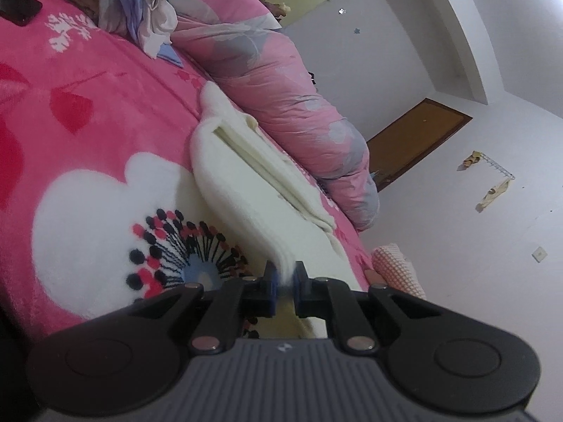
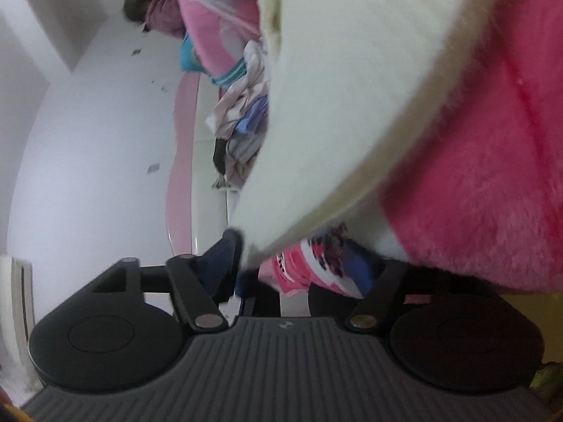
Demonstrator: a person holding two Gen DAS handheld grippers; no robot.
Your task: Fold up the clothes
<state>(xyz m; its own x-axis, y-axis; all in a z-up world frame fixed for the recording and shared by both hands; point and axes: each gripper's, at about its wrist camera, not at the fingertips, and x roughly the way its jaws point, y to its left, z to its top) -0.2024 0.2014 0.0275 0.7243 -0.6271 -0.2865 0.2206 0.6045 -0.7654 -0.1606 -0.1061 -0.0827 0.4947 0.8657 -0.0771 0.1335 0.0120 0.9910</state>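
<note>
Left wrist view first: my left claw [image 1: 284,277] is clenched on a thin edge of the cream fleece garment [image 1: 246,176], the two blue pads nearly meeting with only the fabric between them; from that pinch the garment runs away up the frame and lies on the pink flowered blanket [image 1: 88,123] covering the bed; a folded seam or placket shows as a long groove along its middle; beyond it a rolled pink and grey quilt [image 1: 281,81] lies just beside the garment, and a heap of other clothes [image 1: 140,0] sits at the far end of the blanket; a dark phone-like slab [image 1: 19,8] rests near the top left corner.

Right wrist view next: my right claw [image 2: 299,267] is wide apart; its left finger [image 2: 221,263] touches the lower edge of the same cream fleece garment [image 2: 352,88], which hangs close across the lens; the other finger is hidden behind the pink blanket [image 2: 475,176], so I cannot tell whether anything is truly gripped; blur softens the whole frame.
</note>
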